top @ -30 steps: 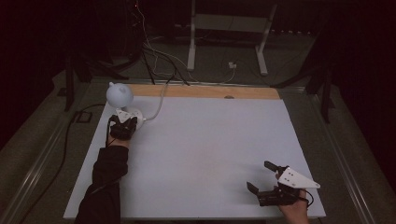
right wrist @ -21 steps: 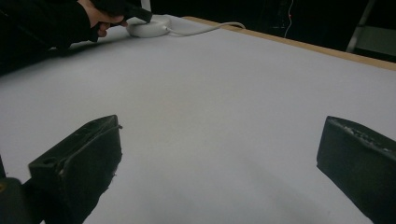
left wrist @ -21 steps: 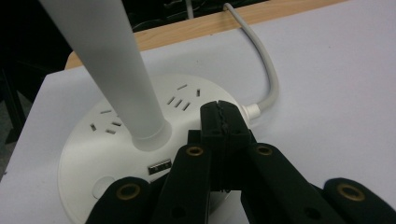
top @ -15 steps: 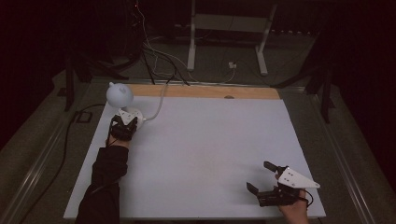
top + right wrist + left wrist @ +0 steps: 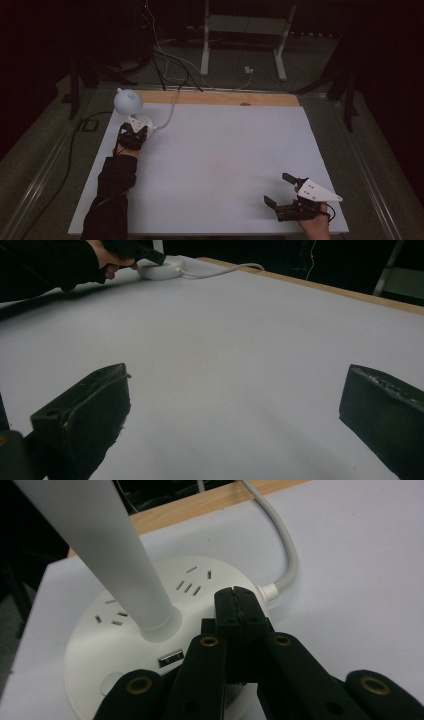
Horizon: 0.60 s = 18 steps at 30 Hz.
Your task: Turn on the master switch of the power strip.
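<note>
**Desk lamp with socket base: position and gripper status**

The desk lamp stands at the far left corner of the white worktop. It is white throughout: a round head on a tapering stem that rises from a disc-shaped base. The top of the base carries groups of socket slots, and a USB port sits on the base just near of the stem. A white cable leaves the right side of the base and runs over the far edge of the worktop, which ends in a wooden strip.

The left gripper is clenched with nothing between its jaws; the closed tips rest over the rim of the base, beside the cable exit.

The right gripper sits at the near right of the worktop, well apart from the lamp, jaws spread wide and released.
</note>
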Each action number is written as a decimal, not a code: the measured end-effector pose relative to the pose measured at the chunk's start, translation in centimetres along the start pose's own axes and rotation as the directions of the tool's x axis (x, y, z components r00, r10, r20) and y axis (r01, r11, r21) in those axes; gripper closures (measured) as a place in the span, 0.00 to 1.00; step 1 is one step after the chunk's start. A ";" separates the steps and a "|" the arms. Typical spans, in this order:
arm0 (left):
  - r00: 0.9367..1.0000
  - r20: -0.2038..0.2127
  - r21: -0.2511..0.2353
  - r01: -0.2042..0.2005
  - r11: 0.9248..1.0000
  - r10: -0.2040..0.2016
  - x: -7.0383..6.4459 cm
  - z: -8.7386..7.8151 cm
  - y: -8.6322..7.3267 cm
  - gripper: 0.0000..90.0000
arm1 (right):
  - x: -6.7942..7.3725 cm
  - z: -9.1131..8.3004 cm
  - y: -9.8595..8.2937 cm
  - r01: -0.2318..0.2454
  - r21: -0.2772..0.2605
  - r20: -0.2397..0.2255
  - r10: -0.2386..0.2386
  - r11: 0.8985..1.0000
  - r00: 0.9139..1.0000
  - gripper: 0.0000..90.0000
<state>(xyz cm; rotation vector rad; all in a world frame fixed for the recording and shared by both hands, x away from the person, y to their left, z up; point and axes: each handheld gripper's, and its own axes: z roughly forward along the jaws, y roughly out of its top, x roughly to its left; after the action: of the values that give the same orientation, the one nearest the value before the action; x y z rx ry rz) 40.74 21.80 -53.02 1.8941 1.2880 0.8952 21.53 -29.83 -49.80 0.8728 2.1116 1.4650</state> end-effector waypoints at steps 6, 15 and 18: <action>1.000 -0.005 0.029 -0.019 0.999 0.019 -0.1 0.1 0.3 1.00 | 0.1 0.0 0.1 0.004 0.002 -0.001 -0.004 1.000 1.000 0.00; 1.000 -0.010 0.057 -0.014 0.998 0.015 -0.1 0.1 0.9 1.00 | 0.1 -0.1 0.1 0.003 -0.002 -0.001 -0.003 1.000 1.000 0.00; 1.000 -0.003 0.020 0.010 1.000 -0.010 0.3 -0.4 1.1 1.00 | 0.2 0.0 0.1 0.005 0.000 -0.006 -0.005 1.000 1.000 0.00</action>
<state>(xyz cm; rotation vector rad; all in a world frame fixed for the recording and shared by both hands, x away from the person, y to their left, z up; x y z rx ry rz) 41.02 21.84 -51.81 1.9003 1.3114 0.8832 21.39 -29.65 -49.68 0.8641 2.1169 1.4664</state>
